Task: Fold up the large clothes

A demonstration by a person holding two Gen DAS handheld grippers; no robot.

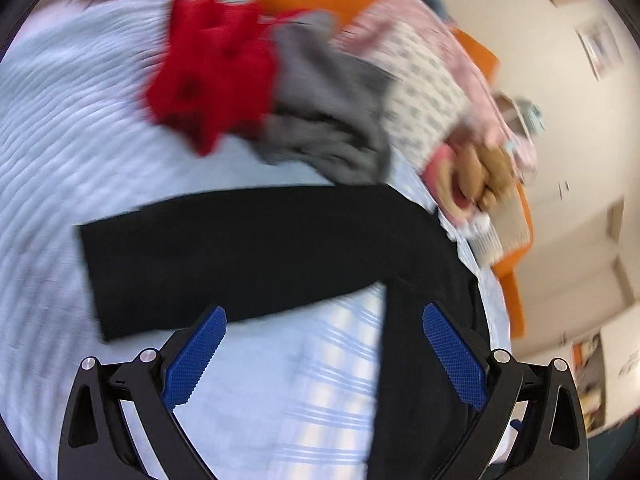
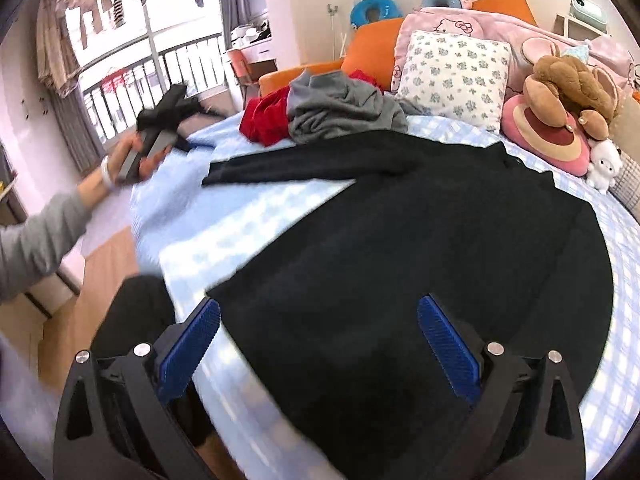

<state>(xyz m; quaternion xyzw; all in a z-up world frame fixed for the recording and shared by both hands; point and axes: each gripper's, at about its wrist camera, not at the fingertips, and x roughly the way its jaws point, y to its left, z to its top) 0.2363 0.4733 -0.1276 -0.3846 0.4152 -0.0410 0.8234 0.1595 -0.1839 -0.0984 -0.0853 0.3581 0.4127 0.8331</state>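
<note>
Sweater (image 2: 420, 240) on bed (image 2: 248, 216), pile (image 2: 332, 112) behind.

A black sweater (image 2: 420, 248) lies spread flat on a bed with a light blue checked sheet (image 2: 224, 216), one sleeve stretched out to the left. The right gripper (image 2: 320, 344) hangs over the sweater's near hem, blue pads wide apart and empty. Behind lie a grey garment (image 2: 340, 108) touching a red garment (image 2: 268, 118), then a floral pillow (image 2: 454, 74). At left, a hand (image 2: 132, 160) in a grey sleeve grips the left gripper (image 2: 168, 116), blurred
</note>
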